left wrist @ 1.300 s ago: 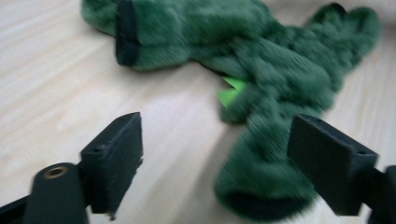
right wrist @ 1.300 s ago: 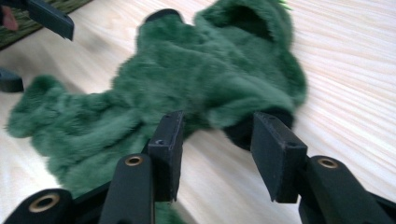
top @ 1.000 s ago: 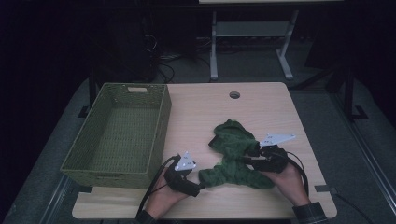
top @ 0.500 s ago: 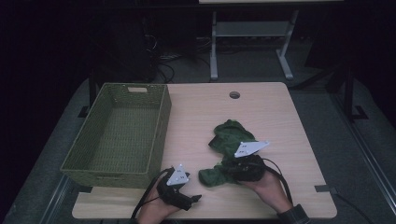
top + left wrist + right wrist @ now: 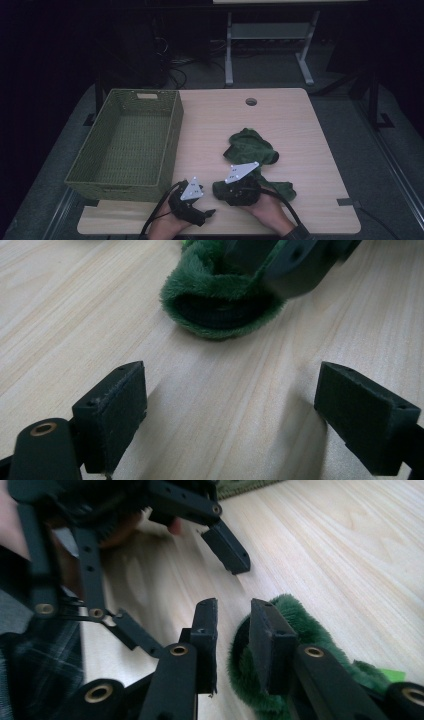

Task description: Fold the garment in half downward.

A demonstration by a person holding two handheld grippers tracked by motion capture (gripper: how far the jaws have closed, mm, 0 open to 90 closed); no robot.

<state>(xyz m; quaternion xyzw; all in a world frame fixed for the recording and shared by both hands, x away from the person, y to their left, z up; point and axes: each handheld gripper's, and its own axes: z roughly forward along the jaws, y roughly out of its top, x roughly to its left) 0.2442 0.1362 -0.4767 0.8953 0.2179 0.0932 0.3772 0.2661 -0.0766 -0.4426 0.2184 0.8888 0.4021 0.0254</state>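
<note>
Green fleece garment (image 5: 252, 150) lies crumpled on the table's near right part, one end trailing toward the near edge, well apart from the basket. It looks soft, light, floppy; the plush pile should give good friction, but a pinch will likely take one layer and the rest will drag and unfold. Best hold, I judge: the thick rolled cuff or hem at the near end (image 5: 220, 310), where the fabric is doubled. Right gripper (image 5: 239, 192) sits on that near end; its jaws have just been closing and now stand narrow (image 5: 232, 630), with a fold of the fleece bunched round the right-hand jaw, though whether the pads actually press on cloth can't be told. Left gripper (image 5: 207, 214) rests near the near edge just left of the cloth, jaws spread wide over bare wood (image 5: 230, 405), nothing between them. Green woven basket (image 5: 125, 145) stands along the left edge, with nothing in it. A small bright green tag shows on the garment (image 5: 392, 674); no writing readable. No brands or labels readable anywhere.
</note>
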